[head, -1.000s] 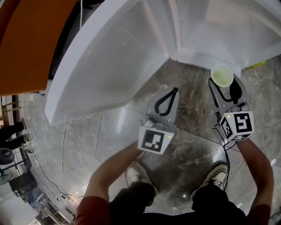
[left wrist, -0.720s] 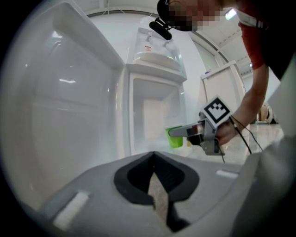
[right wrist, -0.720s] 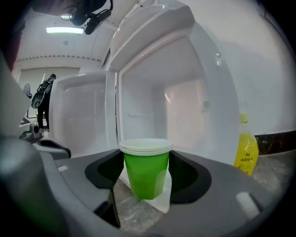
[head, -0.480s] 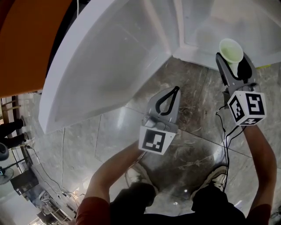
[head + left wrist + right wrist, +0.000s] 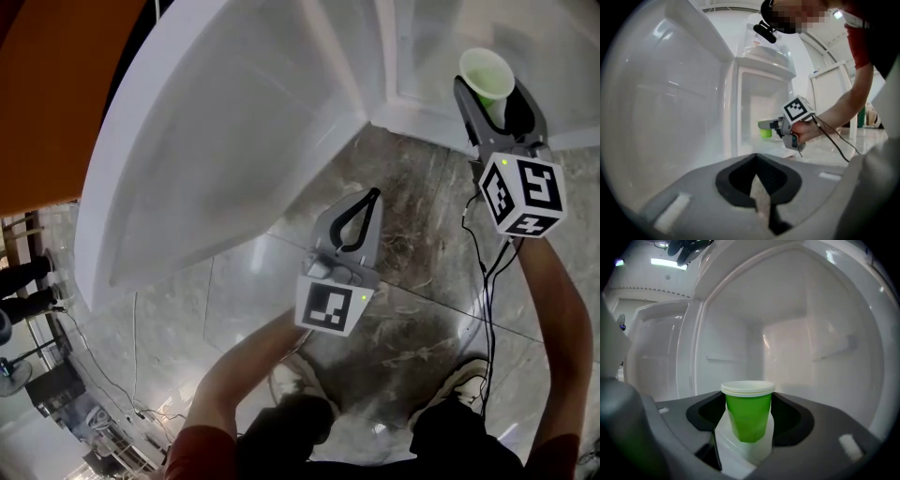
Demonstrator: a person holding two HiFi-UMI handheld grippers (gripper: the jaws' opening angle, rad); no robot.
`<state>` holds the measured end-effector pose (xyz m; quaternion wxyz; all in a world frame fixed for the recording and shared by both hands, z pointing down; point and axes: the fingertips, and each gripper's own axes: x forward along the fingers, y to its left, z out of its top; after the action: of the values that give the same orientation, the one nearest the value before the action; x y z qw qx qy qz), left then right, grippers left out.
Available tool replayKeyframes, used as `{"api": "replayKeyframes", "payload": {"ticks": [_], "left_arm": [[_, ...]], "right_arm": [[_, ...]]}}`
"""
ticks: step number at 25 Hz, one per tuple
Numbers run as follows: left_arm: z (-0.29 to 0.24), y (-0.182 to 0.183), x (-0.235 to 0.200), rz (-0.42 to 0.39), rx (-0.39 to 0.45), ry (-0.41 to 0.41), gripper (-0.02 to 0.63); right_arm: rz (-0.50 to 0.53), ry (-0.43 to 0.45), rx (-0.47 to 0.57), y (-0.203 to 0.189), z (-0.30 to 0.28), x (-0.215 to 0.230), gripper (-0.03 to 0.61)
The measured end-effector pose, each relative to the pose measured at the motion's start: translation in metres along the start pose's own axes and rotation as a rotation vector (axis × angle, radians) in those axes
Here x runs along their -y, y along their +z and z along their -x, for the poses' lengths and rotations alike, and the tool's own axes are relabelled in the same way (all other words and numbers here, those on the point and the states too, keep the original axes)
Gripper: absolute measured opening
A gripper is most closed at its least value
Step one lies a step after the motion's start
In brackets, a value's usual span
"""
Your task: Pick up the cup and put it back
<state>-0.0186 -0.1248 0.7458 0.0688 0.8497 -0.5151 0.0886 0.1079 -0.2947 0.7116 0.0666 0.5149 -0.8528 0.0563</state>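
Note:
A green cup (image 5: 487,73) with a white rim stands upright between the jaws of my right gripper (image 5: 494,94), which is shut on it. The cup hangs at the threshold of the open white fridge compartment (image 5: 441,37). In the right gripper view the cup (image 5: 748,411) sits between the dark pads of that gripper (image 5: 750,427), with the fridge's bare white inside behind it. My left gripper (image 5: 367,199) hovers lower, over the marble floor, shut and empty. The left gripper view shows its own closed jaw tips (image 5: 757,159) and, beyond them, the cup (image 5: 766,132) at the fridge opening.
The fridge door (image 5: 225,122) swings wide open to the left. Grey marble floor (image 5: 412,281) lies below both grippers. An orange panel (image 5: 47,94) fills the far left. A cable (image 5: 487,281) hangs from the right gripper. The person's shoes (image 5: 459,375) stand near the bottom.
The right gripper has carried the cup forward, from over the floor to the fridge's opening. The left gripper has barely moved.

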Motion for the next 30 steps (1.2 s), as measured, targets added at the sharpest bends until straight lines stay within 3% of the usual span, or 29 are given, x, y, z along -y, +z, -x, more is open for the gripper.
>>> {"api": "replayKeyframes", "payload": {"ticks": [13,19,30], "left_arm": [[0.0,-0.002,-0.002,0.003,-0.005,-0.005,0.0],[0.001,-0.001,-0.001,0.007,-0.004,-0.005,0.0],[0.004,0.003,-0.003,0.023,-0.003,0.013,0.0]], "right_arm": [[-0.016,-0.048,-0.037,-0.013,-0.017,0.008,0.303],[0.038,-0.046,-0.051,-0.016,-0.013,0.003,0.304],[-0.008,-0.05,-0.109,-0.021,-0.012,0.005,0.308]]}}
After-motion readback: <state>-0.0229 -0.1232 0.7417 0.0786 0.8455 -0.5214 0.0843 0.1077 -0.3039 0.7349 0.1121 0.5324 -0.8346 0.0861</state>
